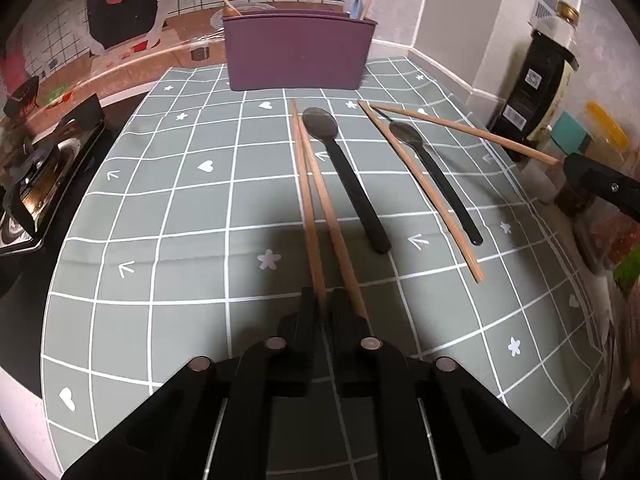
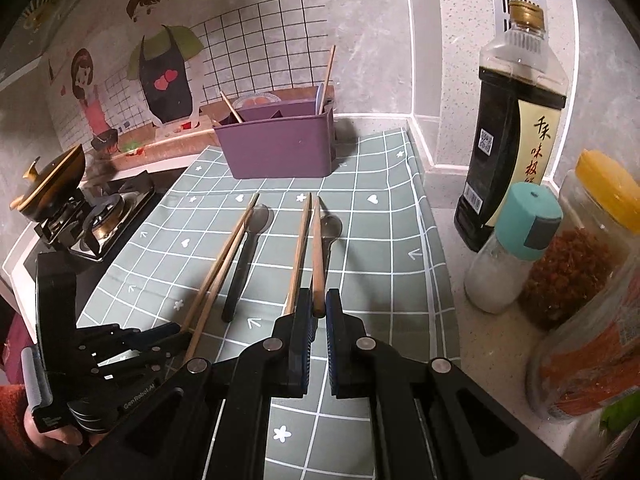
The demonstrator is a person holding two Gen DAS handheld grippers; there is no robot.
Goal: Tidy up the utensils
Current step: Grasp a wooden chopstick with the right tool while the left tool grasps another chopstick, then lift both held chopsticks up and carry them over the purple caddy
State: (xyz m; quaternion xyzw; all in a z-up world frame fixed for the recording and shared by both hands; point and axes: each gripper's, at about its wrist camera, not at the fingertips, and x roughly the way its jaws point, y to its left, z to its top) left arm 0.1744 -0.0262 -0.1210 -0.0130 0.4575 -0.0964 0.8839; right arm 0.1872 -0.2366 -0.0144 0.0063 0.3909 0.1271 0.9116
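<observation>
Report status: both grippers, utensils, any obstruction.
Left gripper shut on one chopstick. Right gripper shut on another chopstick, lifted. Two spoons on mat. Path to purple holder clear.

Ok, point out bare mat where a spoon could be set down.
Free: the grey-green checked mat between the gas stove and the left pair of wooden chopsticks. Crowded: the centre strip before the purple plastic holder, and the bottles along the right edge.
</observation>
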